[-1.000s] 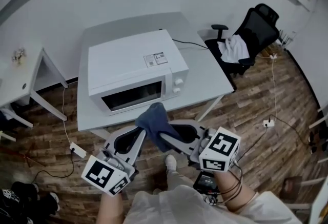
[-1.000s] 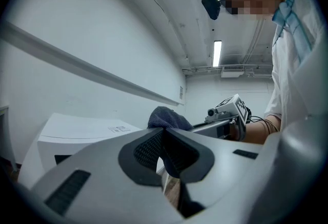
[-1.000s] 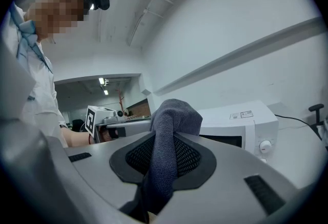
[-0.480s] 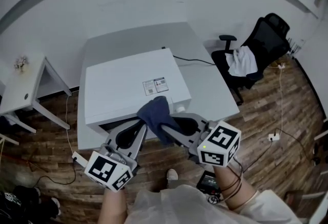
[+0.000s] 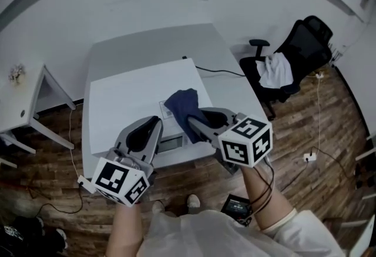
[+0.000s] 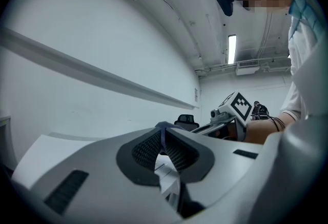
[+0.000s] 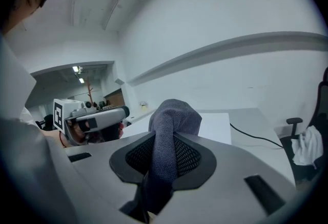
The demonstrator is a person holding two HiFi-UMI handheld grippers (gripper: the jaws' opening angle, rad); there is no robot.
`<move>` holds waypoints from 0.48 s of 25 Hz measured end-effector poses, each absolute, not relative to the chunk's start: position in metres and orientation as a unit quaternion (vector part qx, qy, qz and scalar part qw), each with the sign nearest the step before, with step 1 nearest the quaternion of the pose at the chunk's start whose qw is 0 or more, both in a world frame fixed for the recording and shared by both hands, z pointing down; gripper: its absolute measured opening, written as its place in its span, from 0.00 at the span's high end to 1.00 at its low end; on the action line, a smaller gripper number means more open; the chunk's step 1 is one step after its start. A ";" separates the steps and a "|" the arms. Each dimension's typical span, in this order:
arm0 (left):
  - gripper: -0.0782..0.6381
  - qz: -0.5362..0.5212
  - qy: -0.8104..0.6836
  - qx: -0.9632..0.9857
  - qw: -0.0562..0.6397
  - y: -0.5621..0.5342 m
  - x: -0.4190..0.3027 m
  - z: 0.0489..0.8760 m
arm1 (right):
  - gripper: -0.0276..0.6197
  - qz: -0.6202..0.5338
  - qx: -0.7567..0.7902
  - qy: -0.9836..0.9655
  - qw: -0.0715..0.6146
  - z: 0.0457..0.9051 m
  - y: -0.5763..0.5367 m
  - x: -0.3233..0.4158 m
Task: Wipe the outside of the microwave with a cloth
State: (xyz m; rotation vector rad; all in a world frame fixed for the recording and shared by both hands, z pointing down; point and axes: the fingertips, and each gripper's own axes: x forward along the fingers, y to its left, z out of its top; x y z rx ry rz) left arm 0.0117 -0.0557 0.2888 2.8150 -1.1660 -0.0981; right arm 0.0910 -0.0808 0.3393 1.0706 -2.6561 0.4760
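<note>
Nearest the lens, carries the left gripper (image 5: 155, 122) with its jaws pressed together and nothing between them, poised above the front edge of the microwave (image 5: 117, 103). Just beside it, clamps the right gripper (image 5: 191, 120) partway closed on a dark blue cloth (image 5: 182, 103), with fabric pinched between the pads and bunched in a hump past the tips. Holds that cloth over the right part of the microwave's white top; cannot tell whether it touches the surface. Shows no streak or damp mark anywhere on the casing, so appears to stand at the very start of the job: cloth in hand and over the appliance, with top, sides and door front all seemingly yet to be wiped. Beyond, takes in the grey table (image 5: 153, 44) under the microwave, a black cable (image 5: 217, 70) trailing off behind it and, well apart on the wood floor (image 5: 317, 132), a black office chair (image 5: 299, 38) draped with a white garment (image 5: 276, 70).
</note>
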 end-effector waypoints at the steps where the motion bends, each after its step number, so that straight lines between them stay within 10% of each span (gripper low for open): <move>1: 0.87 -0.032 -0.379 0.923 0.047 -0.059 0.011 0.287 | 0.81 0.167 0.376 -0.903 0.126 0.341 -0.088 0.094; 12: 0.87 -0.018 -0.358 0.931 0.072 -0.072 0.014 0.305 | 0.81 0.197 0.478 -0.836 0.184 0.369 -0.130 0.138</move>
